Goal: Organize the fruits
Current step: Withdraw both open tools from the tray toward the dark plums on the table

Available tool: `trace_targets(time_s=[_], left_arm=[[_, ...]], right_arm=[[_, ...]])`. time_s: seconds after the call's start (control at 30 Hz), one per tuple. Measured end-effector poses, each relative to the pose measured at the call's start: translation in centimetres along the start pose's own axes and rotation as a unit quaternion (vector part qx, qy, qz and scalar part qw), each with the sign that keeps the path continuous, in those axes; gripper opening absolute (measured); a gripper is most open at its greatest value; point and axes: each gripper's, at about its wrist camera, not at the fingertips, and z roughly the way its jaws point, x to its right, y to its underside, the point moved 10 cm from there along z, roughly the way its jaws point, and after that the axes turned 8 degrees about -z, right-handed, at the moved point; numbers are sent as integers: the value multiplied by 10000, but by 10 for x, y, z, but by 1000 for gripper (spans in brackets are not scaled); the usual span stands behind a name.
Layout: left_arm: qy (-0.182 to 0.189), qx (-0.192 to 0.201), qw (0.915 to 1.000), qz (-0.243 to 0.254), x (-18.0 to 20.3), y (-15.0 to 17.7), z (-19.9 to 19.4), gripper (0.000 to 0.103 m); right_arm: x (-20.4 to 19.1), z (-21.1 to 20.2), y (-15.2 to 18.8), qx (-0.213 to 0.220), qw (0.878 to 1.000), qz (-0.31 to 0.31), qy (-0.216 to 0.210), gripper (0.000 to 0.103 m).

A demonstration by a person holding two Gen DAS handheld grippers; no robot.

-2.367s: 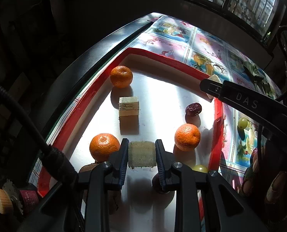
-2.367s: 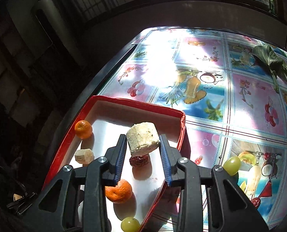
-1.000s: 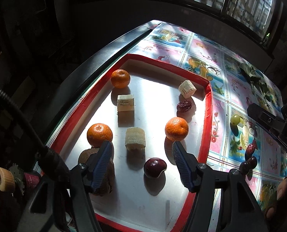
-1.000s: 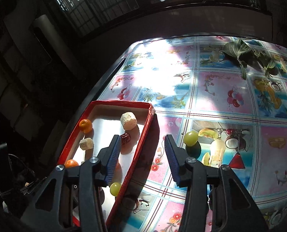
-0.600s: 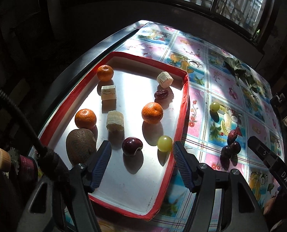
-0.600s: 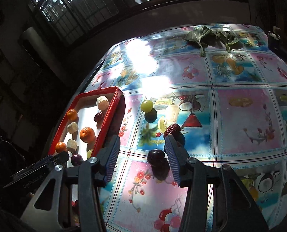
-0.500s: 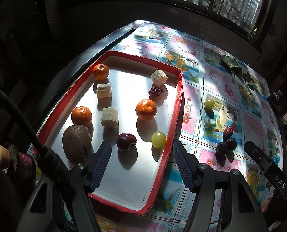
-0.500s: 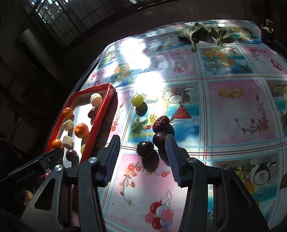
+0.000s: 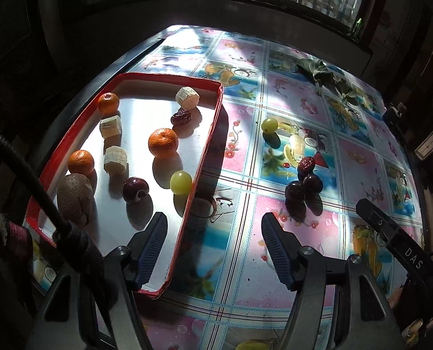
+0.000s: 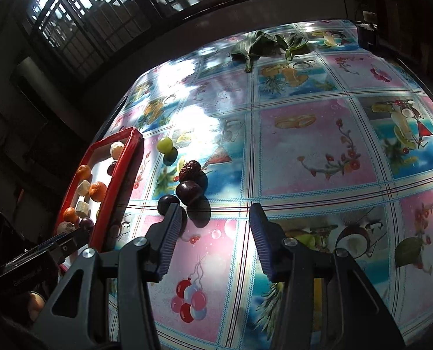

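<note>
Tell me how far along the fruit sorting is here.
Mostly done: ten pieces sit inside the red tray. In hand: nothing; left tongs and right tongs are open. Left on the tablecloth: one green grape, one red date and two dark plums.

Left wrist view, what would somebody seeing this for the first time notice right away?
The red tray on the left, sunlit and holding three oranges, a kiwi, a green grape and pale cut pieces, stands out first. Next comes the bright fruit-print tablecloth, with a lone green grape and a small cluster of dark fruits lying loose on it. Both the left gripper and the right gripper are open, holding nothing.
</note>
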Motion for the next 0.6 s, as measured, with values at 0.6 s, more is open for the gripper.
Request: trace_targets(time_s=[0.6], left_arm=[[594,-370,9963,495,61,5,34,67]], right_arm=[[20,4,5,-52,9999,78,45,50]])
